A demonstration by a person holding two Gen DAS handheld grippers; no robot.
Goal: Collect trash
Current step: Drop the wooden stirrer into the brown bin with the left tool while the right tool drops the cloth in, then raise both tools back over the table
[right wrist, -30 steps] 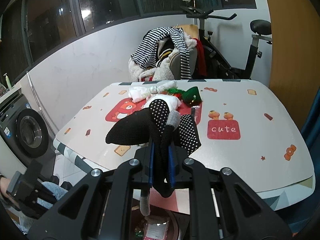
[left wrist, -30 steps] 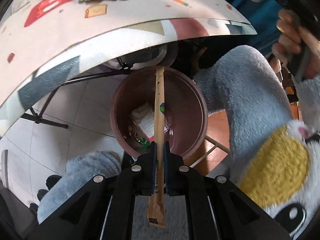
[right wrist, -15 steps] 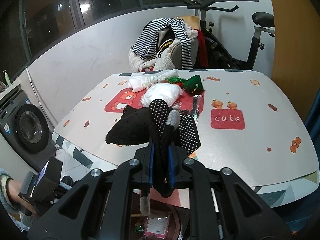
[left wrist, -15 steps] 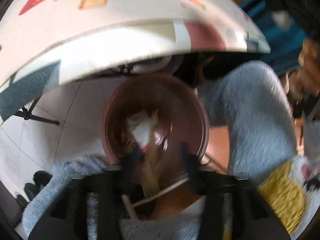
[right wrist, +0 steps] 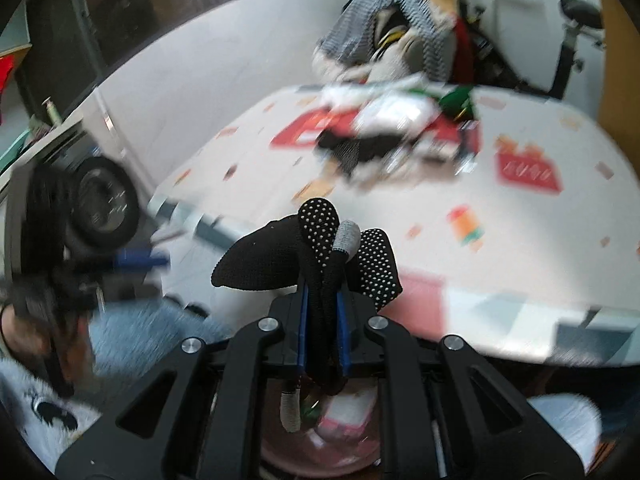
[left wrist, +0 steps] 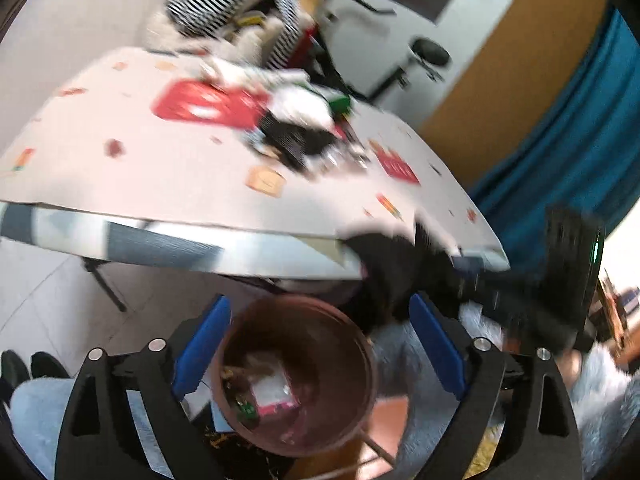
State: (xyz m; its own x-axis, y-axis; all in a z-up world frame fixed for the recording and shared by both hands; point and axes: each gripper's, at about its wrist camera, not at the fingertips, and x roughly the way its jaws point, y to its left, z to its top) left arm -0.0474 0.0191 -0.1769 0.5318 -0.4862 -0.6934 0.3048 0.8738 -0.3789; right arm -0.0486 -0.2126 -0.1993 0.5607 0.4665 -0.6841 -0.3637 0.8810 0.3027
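The left gripper (left wrist: 320,344) is seen above the brown trash bin (left wrist: 296,376), its blue-padded fingers (left wrist: 202,344) spread wide; they have just been opening, and nothing is held between them. The bin stands on the floor below the near edge of the desk (left wrist: 168,168) and takes up the space between the two fingers in the left wrist view. Inside it, white and pink wrappers (left wrist: 272,394) and small green scraps are seen, though blur hides the details.

In the right wrist view, the right gripper (right wrist: 322,320) is seen with its fingers pressed together on a black dotted glove (right wrist: 316,240), which is pinched at its middle. The glove's dotted parts fan out toward 12 o'clock above the fingers, and a grey-tipped end hangs toward 6 o'clock beneath them. Under the gripper, the bin (right wrist: 344,432) is partly seen with pale pink and white trash in it. The glove is held above the bin, not in it.

A heap of cloth and litter (right wrist: 400,128) is left on the desk at 12 o'clock, well apart from both grippers. At 9 o'clock in the right wrist view, the left gripper (right wrist: 132,260) is seen blurred in front of a washing machine (right wrist: 96,204).
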